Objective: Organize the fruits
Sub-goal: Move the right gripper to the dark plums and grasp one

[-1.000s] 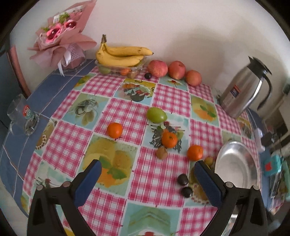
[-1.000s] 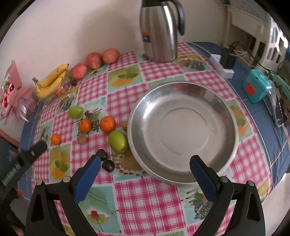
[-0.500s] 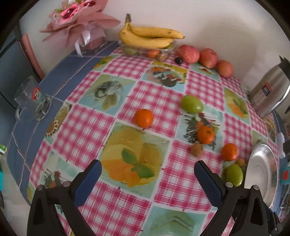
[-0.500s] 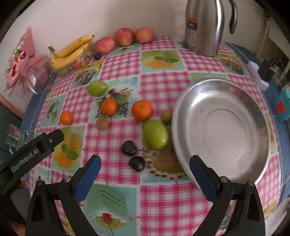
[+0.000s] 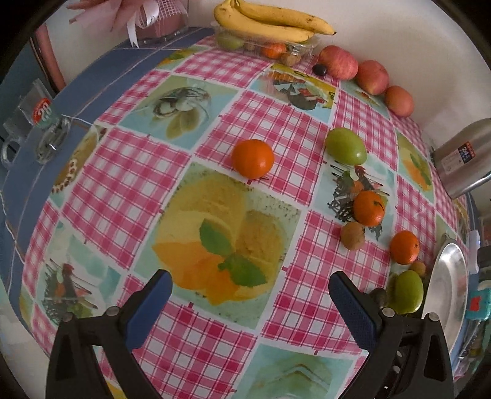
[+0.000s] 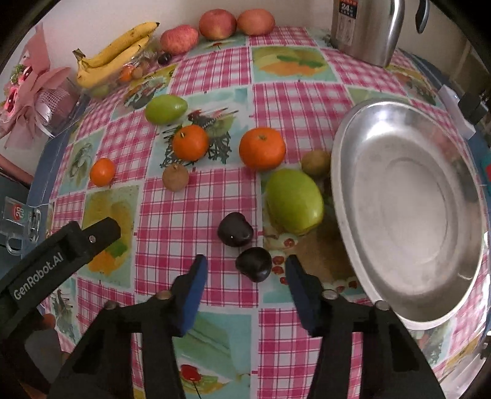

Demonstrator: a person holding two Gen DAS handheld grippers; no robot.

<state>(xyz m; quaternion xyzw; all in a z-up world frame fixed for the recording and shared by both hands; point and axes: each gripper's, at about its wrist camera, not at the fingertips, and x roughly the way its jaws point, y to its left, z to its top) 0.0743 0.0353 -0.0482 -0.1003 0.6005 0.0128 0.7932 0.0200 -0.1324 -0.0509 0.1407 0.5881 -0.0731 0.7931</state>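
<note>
Right wrist view, item one: small dark round plum point(image 6: 253, 264), lying on the pink checked tablecloth point(image 6: 196, 214) between the blue pads of my right gripper point(image 6: 245, 270). Jaws have just been closing and stand narrowed either side of it; pads are not yet touching, so nothing is held.

Item two: second dark plum point(image 6: 235, 229), just beyond the first, apart from it.

Item three: large green oval fruit point(image 6: 294, 201), near the rim of the shallow round steel dish point(image 6: 408, 300), which holds no fruit.

Item four: three orange mandarins point(image 6: 261, 148), two small brown round fruits point(image 6: 175, 177) and a second green fruit point(image 6: 165, 108), scattered over the cloth.

Item five: yellow bananas point(image 6: 116, 52) on a clear tray and three red apples point(image 6: 217, 24), along the wall.

Left wrist view: my left gripper point(image 5: 250, 290) hangs wide open over bare cloth, gripping nothing.

Progress, as I judge it: sorting has barely begun; every loose fruit is still outside the dish.

Obscured: dish cut off at the left view's edge; clear tray contents are hard to make out.
</note>
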